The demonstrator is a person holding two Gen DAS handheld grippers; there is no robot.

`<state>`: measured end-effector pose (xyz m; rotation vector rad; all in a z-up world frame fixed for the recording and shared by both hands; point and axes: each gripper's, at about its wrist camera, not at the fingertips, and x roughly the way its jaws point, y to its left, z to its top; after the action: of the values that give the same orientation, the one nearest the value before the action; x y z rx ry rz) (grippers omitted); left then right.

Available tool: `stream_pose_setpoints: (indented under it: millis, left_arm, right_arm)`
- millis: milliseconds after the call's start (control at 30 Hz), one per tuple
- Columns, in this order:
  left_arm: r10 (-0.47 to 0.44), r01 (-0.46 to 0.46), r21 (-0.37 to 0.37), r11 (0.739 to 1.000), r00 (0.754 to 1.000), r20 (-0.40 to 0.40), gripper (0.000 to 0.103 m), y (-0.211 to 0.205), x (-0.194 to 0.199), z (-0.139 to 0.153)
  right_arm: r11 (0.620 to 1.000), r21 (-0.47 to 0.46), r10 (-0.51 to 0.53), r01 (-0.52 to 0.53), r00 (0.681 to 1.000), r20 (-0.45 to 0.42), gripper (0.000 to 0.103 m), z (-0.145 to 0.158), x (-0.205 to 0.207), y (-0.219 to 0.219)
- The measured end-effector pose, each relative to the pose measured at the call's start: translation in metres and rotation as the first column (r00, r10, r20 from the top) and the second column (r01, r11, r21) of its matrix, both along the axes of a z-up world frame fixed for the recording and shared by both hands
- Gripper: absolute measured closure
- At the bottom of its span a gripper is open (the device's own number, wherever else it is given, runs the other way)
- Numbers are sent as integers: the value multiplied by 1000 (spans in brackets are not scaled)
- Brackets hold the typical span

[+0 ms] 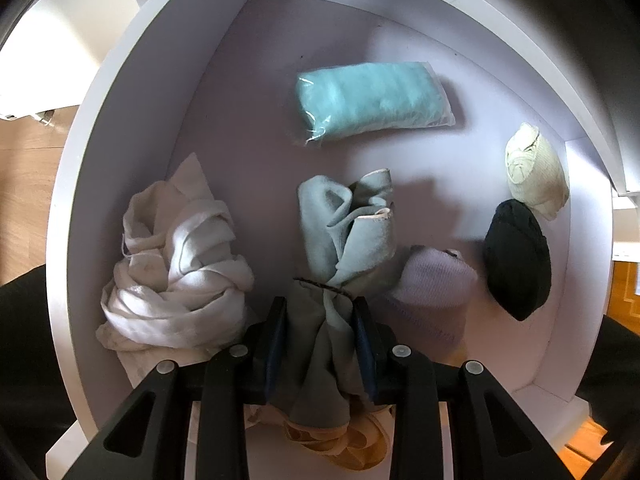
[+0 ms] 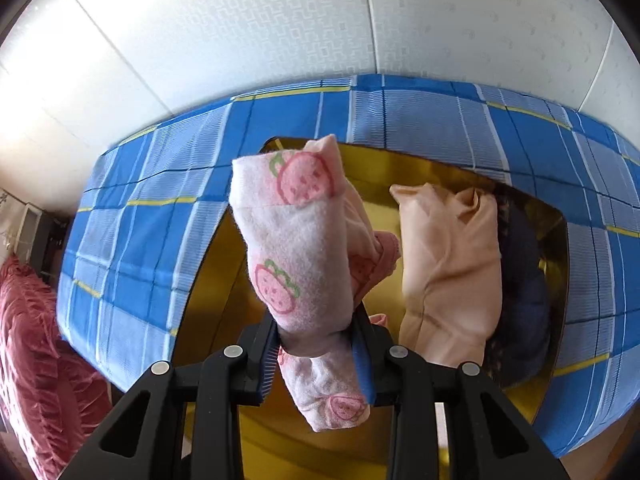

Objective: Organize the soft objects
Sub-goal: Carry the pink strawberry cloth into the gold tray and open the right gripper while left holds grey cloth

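The left gripper [image 1: 320,312] clamps a pale grey-green crumpled cloth [image 1: 344,224] hanging into a white drawer [image 1: 132,92]. The right gripper [image 2: 316,332] pinches a pink strawberry-print fleece cloth [image 2: 296,240] above a yellow-lined box [image 2: 224,264] on the blue checked bedsheet [image 2: 152,208].

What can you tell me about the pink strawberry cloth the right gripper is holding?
The strawberry cloth is a soft, fleecy pale pink fabric printed with pink strawberries with green leaves. It is rolled into a loose bundle and pinched near its lower part between the right gripper's fingers, one end sticking up, the other hanging below. It sits above the yellow-lined box.
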<state>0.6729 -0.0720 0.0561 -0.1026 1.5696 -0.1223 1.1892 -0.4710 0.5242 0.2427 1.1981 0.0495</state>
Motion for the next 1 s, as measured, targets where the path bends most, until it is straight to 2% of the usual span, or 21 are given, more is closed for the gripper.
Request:
stream_pose_setpoints:
  millis: [300,400,633,800,900,1000]
  left_arm:
    - [-5,5,3,1000,1000,-9,71,-1,0,-6]
    - [-6,6,3,1000,1000,-12,71,-3,0,-8]
    - [-15,15,10,1000,1000,-17,71,-6,-1,-13]
    - [-8,9,13,1000,1000,-21,71,-10,0,-18]
    - [-7,8,14,1000,1000,-22,71,-11,0,-19]
    - [-8,8,14,1000,1000,-22,71,-11,1,-20]
  right_arm:
    - [998,-31,-46,46,999,8,71,-11,25,-6]
    - [996,-18,-92,92,996,6,71,-20,32,-14]
    - [992,3,-124,124,991,-40,69,-38,32,-25]
    - [992,27,-120,119,992,30,64,-21,23,-29]
    - [993,45,-113,109,988,104,63,1,9,-36]
    - [998,22,-58,55,979,193,63,23,-19,-38]
